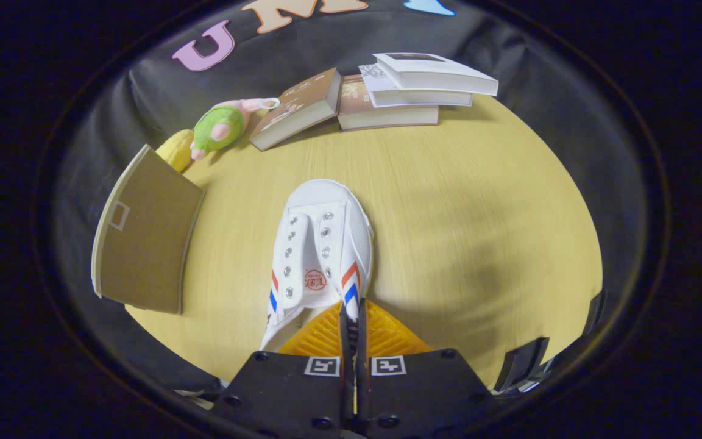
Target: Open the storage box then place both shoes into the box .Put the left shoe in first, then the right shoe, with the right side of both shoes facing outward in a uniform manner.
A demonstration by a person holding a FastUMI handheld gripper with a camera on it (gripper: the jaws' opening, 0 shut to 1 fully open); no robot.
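A white canvas shoe (320,244) with red and blue side stripes points away from me, toe toward the books. My gripper (353,317) is shut on the shoe's right side wall near the heel opening, both fingers pressing the thin edge between them. The shoe hangs at a slight tilt over the wooden table (448,201); whether its sole touches the wood I cannot tell. To the left of the shoe stands the brown cardboard storage box (144,238), showing a flat brown face with a small square label.
A stack of books (400,91) lies at the table's far side, with another book (296,110) leaning beside it. A green and pink plush toy (223,125) and a yellow object (175,149) sit behind the box.
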